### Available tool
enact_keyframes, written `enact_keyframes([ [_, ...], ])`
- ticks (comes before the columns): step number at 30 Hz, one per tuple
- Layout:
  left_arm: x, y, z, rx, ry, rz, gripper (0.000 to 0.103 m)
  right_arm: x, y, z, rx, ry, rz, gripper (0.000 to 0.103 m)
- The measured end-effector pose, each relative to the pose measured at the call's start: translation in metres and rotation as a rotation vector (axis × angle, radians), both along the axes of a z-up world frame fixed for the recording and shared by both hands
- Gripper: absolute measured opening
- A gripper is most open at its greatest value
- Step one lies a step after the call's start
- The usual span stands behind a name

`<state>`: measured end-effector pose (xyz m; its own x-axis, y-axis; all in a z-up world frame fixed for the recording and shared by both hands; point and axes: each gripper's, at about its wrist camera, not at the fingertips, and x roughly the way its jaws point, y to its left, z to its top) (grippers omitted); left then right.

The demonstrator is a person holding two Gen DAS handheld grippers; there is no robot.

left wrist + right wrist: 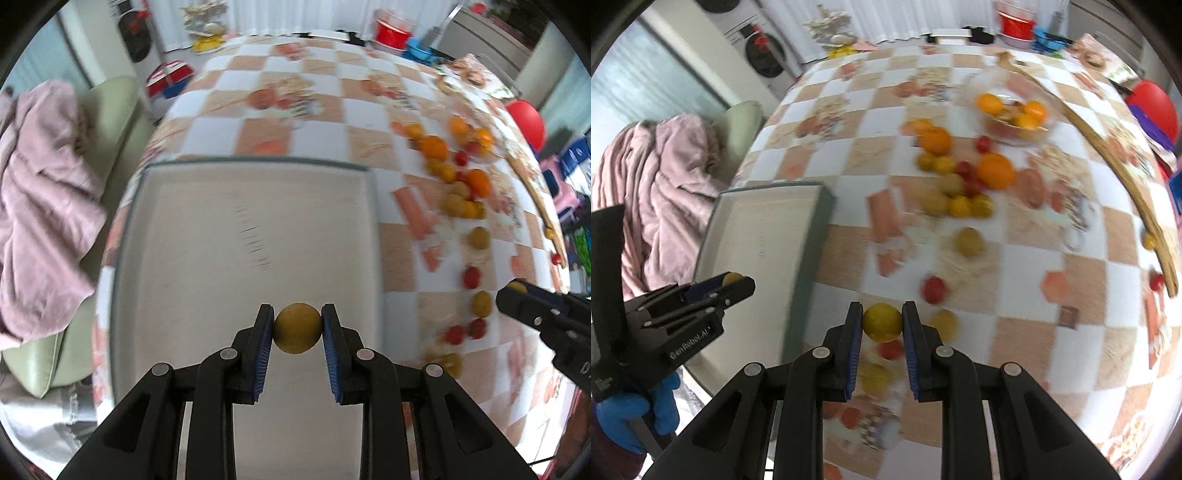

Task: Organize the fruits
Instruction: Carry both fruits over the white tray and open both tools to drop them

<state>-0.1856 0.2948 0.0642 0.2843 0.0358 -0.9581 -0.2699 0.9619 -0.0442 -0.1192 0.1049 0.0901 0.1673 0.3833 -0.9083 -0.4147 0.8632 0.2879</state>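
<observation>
My left gripper (297, 328) is shut on a dull yellow fruit (297, 328) and holds it above the pale grey tray (207, 229). It also shows in the right wrist view (733, 282), over the tray (757, 221). My right gripper (882, 322) is shut on a bright yellow fruit (882, 322) above the checked tablecloth, right of the tray. In the left wrist view the right gripper (515, 291) enters at the right edge. Loose oranges (995, 170), yellow fruits (967, 242) and red tomatoes (934, 290) lie scattered on the cloth.
A clear bowl (1015, 110) with oranges stands at the back right. A wooden board edge (1126, 177) runs along the table's right side. A green chair with a pink blanket (44, 206) stands left of the table. Red and blue containers (393, 31) sit beyond the far edge.
</observation>
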Motion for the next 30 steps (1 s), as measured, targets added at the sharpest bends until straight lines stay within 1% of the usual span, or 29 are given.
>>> enact_keyframes([
  [5,-0.016,0.029,-0.014,0.020,0.020,0.060,0.028,-0.003,0.047,-0.008,0.024,0.016,0.078,0.024],
  [9,-0.021,0.043,-0.028,0.043,0.035,0.085,0.028,-0.003,0.084,-0.015,0.042,0.020,0.134,0.023],
  [12,-0.024,0.049,-0.035,0.060,0.042,0.094,0.028,0.001,0.111,-0.026,0.041,0.030,0.170,0.023],
  [18,-0.029,0.051,-0.044,0.104,0.041,0.093,0.028,0.011,0.136,-0.054,-0.004,0.053,0.194,0.024],
  [22,-0.031,0.049,-0.044,0.132,0.037,0.080,0.029,0.012,0.142,-0.062,-0.009,0.054,0.217,0.024],
  [23,-0.031,0.048,-0.044,0.140,0.036,0.076,0.031,0.012,0.145,-0.063,-0.011,0.052,0.228,0.025],
  [24,-0.031,0.048,-0.044,0.153,0.036,0.072,0.055,0.012,0.146,-0.063,-0.006,0.047,0.236,0.032],
  [25,-0.032,0.047,-0.044,0.159,0.036,0.072,0.074,0.011,0.148,-0.061,0.009,0.046,0.242,0.044],
  [26,-0.034,0.047,-0.042,0.180,0.021,0.076,0.091,0.011,0.149,-0.061,0.017,0.047,0.247,0.049],
  [27,-0.036,0.046,-0.039,0.201,-0.002,0.078,0.091,0.011,0.150,-0.059,0.027,0.046,0.249,0.057],
  [28,-0.037,0.045,-0.038,0.208,-0.004,0.063,0.091,0.011,0.149,-0.054,0.038,0.033,0.240,0.063],
  [30,-0.037,0.045,-0.040,0.223,0.018,0.053,0.091,0.014,0.142,-0.045,0.070,0.013,0.212,0.068],
])
